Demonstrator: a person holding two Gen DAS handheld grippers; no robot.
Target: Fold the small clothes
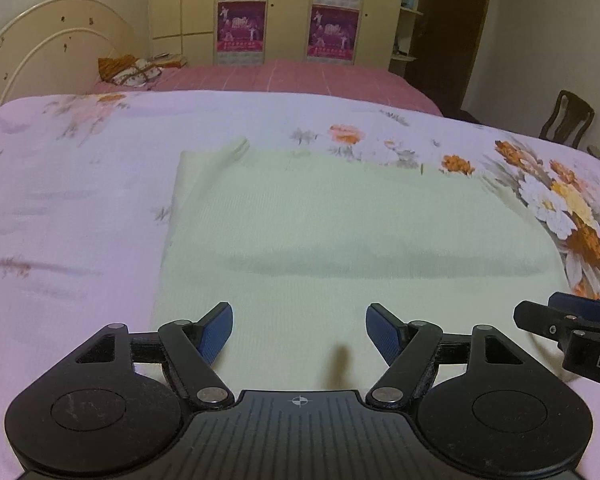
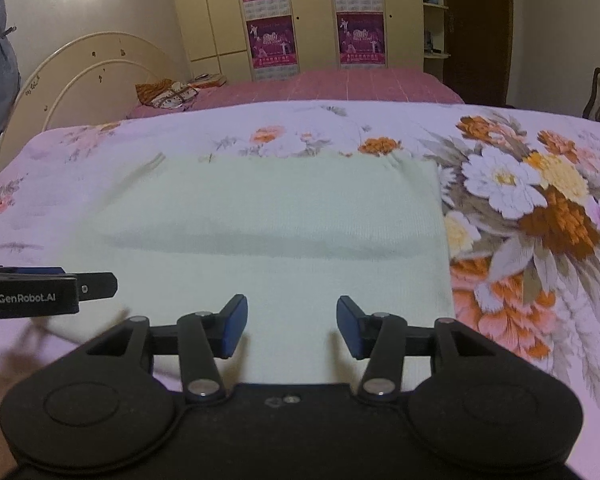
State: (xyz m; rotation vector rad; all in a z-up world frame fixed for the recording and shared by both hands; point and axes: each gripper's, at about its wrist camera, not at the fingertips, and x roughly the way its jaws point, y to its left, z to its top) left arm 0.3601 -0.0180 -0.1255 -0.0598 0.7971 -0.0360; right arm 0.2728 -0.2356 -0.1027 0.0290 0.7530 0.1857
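The pale green knit garment [image 1: 340, 216] is lying folded flat on the floral bedsheet [image 1: 60, 200], looking light, soft and limp; both the left claw [image 1: 299, 330] and right claw [image 2: 292, 326] are hovering released above its near edge, whose corners seem the best holds.

Pale green garment [image 1: 340, 232] of fine ribbed knit cloth, matt, floral bedsheet [image 1: 80, 200] of smooth printed cloth, left gripper [image 1: 299, 330] matt black plastic, blue textured pads [image 1: 216, 332]
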